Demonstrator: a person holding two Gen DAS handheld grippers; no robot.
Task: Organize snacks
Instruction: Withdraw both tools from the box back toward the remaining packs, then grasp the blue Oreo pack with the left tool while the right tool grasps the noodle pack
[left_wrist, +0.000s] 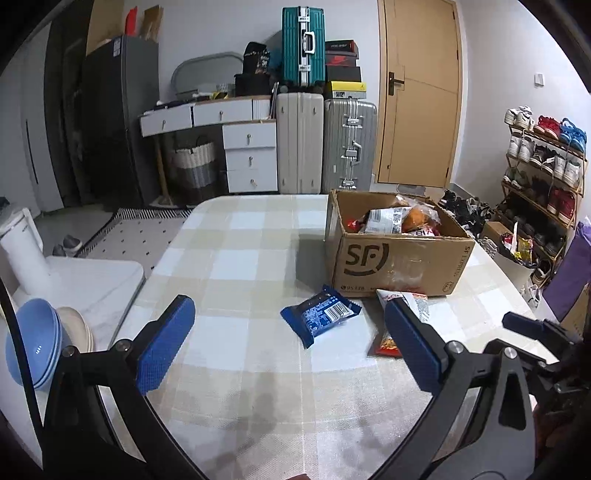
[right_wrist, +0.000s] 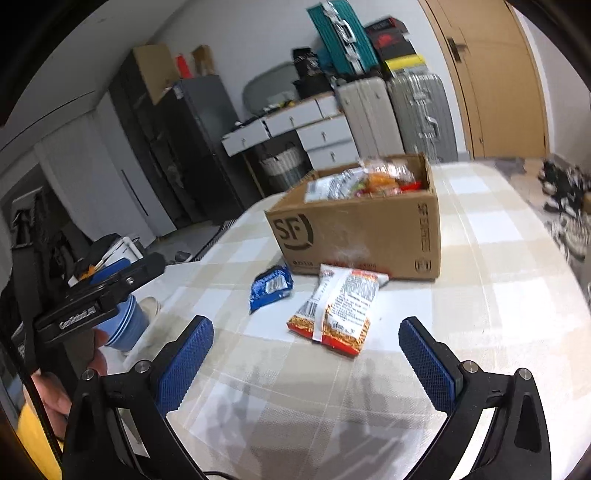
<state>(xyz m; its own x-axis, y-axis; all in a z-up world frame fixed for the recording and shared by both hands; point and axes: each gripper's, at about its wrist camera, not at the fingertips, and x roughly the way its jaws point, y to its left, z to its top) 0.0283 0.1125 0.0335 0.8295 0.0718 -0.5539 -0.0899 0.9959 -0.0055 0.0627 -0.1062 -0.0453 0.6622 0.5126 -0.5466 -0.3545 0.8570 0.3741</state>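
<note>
A cardboard box marked SF holds several snack packets at the far right of the checked table. In front of it lie a blue snack packet and a red-and-white snack packet. My left gripper is open above the table, its right finger partly hiding the red-and-white packet. My right gripper is open too, just short of that packet, holding nothing.
Blue bowls and a beige dish stand on a white side surface at the left. Suitcases, drawers, a door and a shoe rack lie beyond the table.
</note>
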